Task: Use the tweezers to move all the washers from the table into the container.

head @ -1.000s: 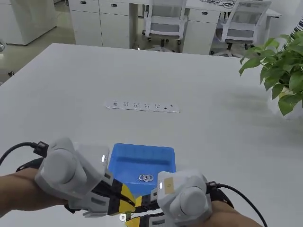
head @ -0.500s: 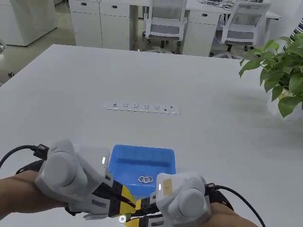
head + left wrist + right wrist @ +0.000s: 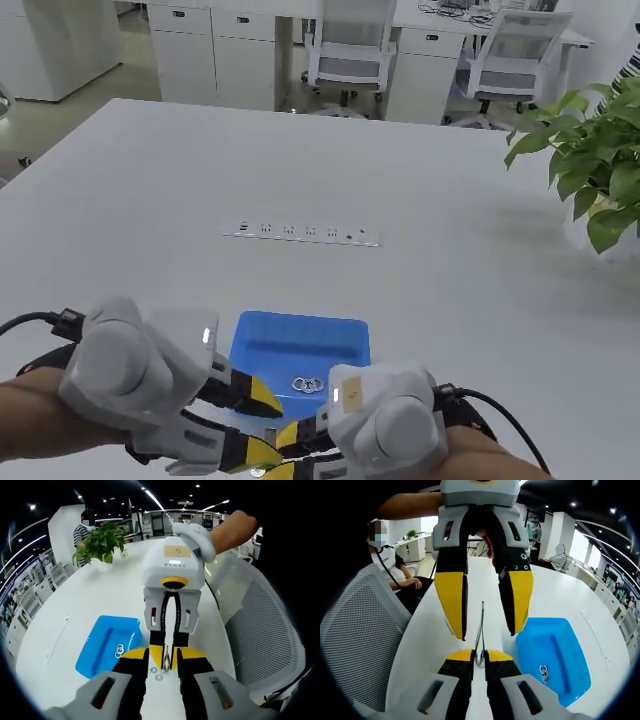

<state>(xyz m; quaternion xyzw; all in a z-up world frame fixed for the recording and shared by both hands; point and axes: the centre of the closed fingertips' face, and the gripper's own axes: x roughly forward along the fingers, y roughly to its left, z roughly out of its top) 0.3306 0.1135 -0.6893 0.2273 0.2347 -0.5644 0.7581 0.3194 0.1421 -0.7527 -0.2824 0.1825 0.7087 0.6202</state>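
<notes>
While the right gripper (image 3: 479, 658) has its yellow-tipped fingers (image 3: 461, 656) pressed together on the thin silver metal tweezers (image 3: 481, 625), the left gripper (image 3: 264, 436) faces it nose to nose with its own yellow fingers (image 3: 451, 597) spread wide. One of these stands on each side of the tweezers and neither touches them. The tweezers' long axis runs straight out along the right gripper's jaws, and their free end points into the gap between the left gripper's fingers. In the left gripper view that end hangs low over the white table (image 3: 420, 200), close above two small loose metal washers (image 3: 156, 673); whether it touches one cannot be told. These lie just beside the near corner of the blue rectangular plastic container (image 3: 102, 647), inside which a few more collected washers (image 3: 307, 384) rest together.
</notes>
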